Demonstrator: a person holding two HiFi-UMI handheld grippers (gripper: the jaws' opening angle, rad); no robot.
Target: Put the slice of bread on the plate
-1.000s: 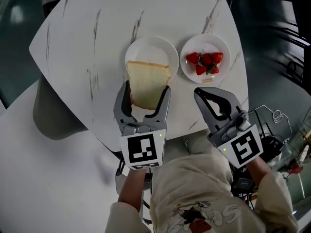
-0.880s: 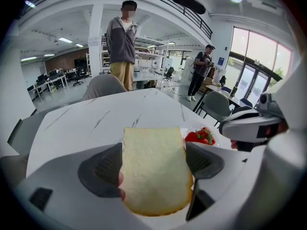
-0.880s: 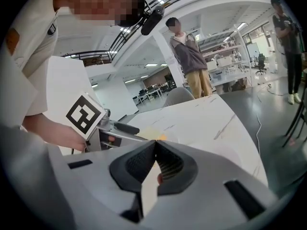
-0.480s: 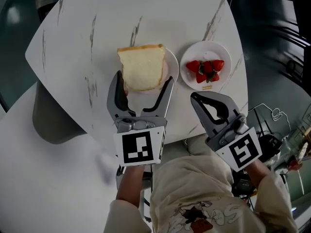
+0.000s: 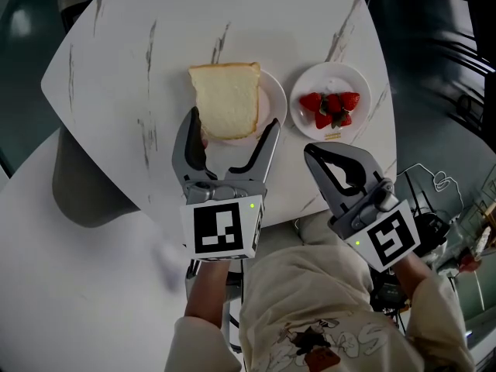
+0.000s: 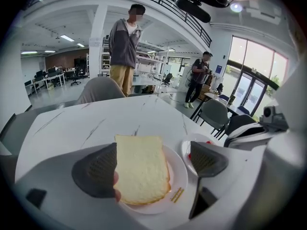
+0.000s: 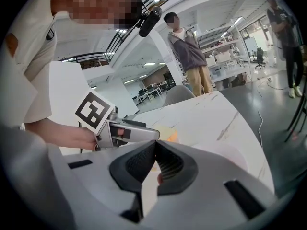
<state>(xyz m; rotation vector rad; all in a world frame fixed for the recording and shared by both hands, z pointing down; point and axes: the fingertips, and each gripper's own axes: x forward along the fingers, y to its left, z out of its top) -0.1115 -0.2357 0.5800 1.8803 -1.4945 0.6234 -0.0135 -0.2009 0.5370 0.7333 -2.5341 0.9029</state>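
Note:
A pale slice of bread (image 5: 226, 99) lies flat on the small white plate (image 5: 273, 103) on the marble table; its left part overhangs the plate's rim. My left gripper (image 5: 234, 122) stands around the slice's near end and its jaws are opening. In the left gripper view the left pad (image 6: 96, 171) sits against the bread (image 6: 141, 169), while the right pad (image 6: 207, 159) stands well clear of it over the plate (image 6: 178, 176). My right gripper (image 5: 314, 152) hovers at the table's near edge, shut with nothing in it (image 7: 154, 164).
A second white plate (image 5: 333, 103) with strawberries sits just right of the bread plate. A grey chair (image 5: 85, 184) stands by the table's left side. The table's near edge (image 5: 294, 208) runs under both grippers. Two people (image 6: 125, 42) stand in the room beyond the table.
The left gripper carried the bread away from me onto the plate, then its jaws spread wider and the slice settled flat. The right gripper stayed put.

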